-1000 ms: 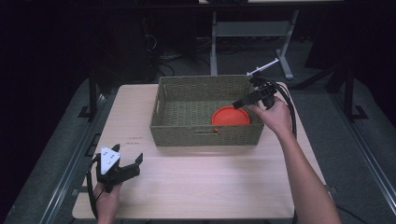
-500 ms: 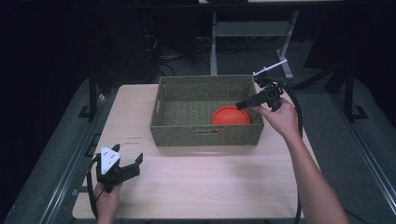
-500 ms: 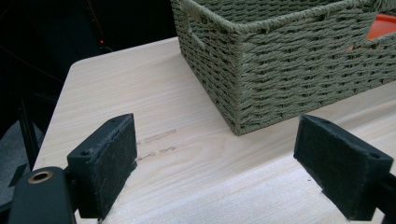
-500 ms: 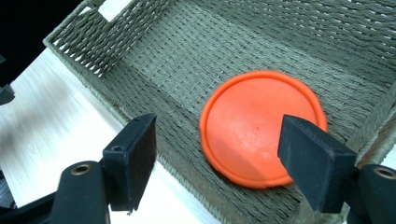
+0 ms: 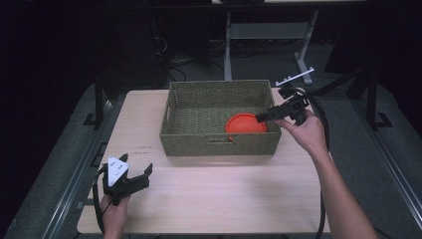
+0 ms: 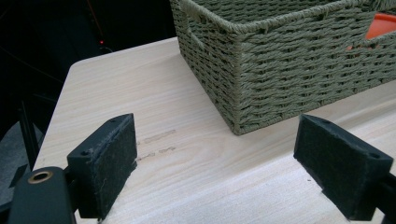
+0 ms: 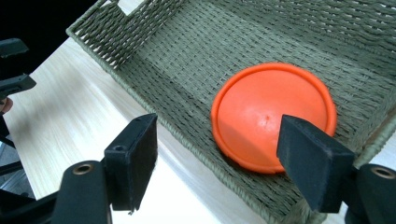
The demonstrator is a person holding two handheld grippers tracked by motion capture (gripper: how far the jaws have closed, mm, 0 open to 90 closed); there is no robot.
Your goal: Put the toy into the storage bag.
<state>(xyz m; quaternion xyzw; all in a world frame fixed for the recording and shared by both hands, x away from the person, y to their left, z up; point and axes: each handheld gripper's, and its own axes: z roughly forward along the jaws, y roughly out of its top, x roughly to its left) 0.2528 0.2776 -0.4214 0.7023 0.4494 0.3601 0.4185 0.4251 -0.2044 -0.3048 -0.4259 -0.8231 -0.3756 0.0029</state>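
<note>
**Both grippers spread, 1 orange disc in basket**

Right gripper (image 7: 217,161) has jaws wide apart, gripping nothing, over the basket's (image 5: 219,144) 3 o'clock end, above the disc (image 7: 273,114). Left gripper (image 6: 219,163) is also spread and empty, low at the table's (image 5: 224,199) 7 o'clock corner. The disc lies flat on the basket floor near the 4 o'clock corner. It looks like light, stiff, smooth plastic, probably slippery; best pinched across the rim. Count: 1 disc, 1 basket, 2 grippers.

Flat round orange disc (image 5: 246,123) on the floor of the green woven basket (image 5: 219,145) (near-right corner).
</note>
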